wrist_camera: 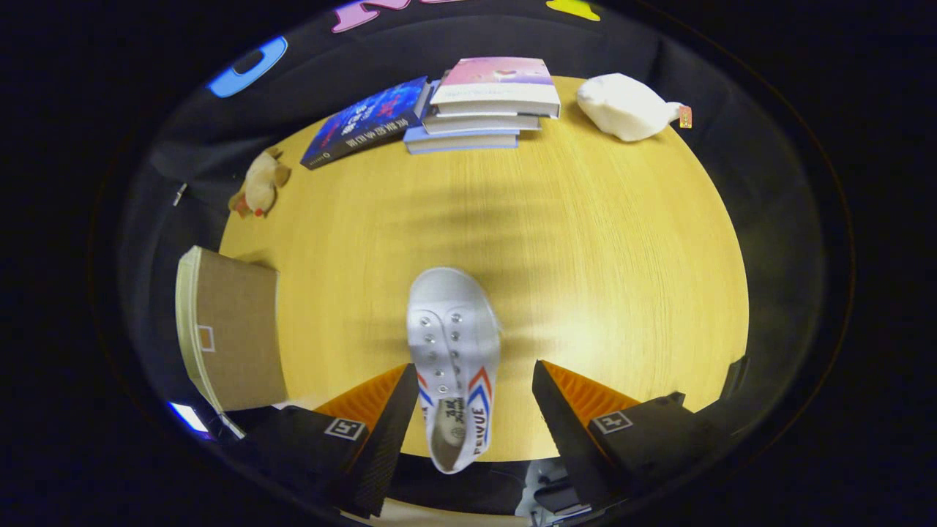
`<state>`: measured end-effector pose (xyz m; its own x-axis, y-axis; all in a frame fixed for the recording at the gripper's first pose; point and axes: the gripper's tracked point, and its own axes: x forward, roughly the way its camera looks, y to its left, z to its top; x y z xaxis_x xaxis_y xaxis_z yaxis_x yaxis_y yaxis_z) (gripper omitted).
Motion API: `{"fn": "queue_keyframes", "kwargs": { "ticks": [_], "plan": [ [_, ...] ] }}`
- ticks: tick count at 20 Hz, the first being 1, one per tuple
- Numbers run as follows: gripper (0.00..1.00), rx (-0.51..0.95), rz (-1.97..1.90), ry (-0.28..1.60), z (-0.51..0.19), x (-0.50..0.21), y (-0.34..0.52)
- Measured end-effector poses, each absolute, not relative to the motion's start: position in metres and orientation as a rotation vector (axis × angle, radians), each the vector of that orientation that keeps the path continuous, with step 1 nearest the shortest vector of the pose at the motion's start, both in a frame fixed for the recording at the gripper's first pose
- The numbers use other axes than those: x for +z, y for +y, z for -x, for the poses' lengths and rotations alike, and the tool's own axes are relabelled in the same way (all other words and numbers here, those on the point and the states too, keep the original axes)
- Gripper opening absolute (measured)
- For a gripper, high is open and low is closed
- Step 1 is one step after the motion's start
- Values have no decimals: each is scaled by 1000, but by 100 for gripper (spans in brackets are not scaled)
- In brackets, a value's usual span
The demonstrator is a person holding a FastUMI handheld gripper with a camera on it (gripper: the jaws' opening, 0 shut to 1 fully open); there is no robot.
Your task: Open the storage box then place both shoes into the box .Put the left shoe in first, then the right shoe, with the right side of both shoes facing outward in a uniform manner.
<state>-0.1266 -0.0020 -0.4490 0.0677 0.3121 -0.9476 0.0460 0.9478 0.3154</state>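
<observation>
The hand-held gripper (468,399) has its fingers spread wide apart, gripping nothing. Between them a white canvas shoe (454,351) lies on the wooden bench (622,256), toe pointing far, heel at the near edge. Left of the fingers stands the brown cardboard storage box (230,337). Farther left sits a small plush toy (260,183). At the far edge are a blue book (366,121), a stack of books (487,102) and a white plush (626,106).

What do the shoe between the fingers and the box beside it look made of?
Shoe: apparently white canvas, matte, with metal eyelets and a smooth, rubbery-looking toe cap. Box: looks like brown cardboard, dull and flat-faced, pale at its edge. Gripper open around the shoe.
</observation>
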Motion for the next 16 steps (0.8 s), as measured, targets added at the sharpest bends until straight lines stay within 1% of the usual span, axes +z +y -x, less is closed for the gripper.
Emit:
{"fn": "queue_keyframes", "kwargs": {
  "ticks": [1, 4, 6, 8, 9, 10, 12, 14, 16],
  "plan": [
    [92, 208, -270, 1518, 134, -459, -6],
    [92, 233, -283, 1565, 149, -478, 2],
    [87, 249, -262, 1582, 154, -490, 7],
    [88, 271, -257, 1575, 153, -493, 18],
    [79, 280, -251, 1569, 152, -496, 24],
    [75, 301, -250, 1568, 154, -497, 32],
    [61, 307, -242, 1580, 153, -496, 33],
    [59, 282, -291, 1614, 154, -496, 28],
    [37, 220, -372, 1619, 150, -496, 22]
  ]
}}
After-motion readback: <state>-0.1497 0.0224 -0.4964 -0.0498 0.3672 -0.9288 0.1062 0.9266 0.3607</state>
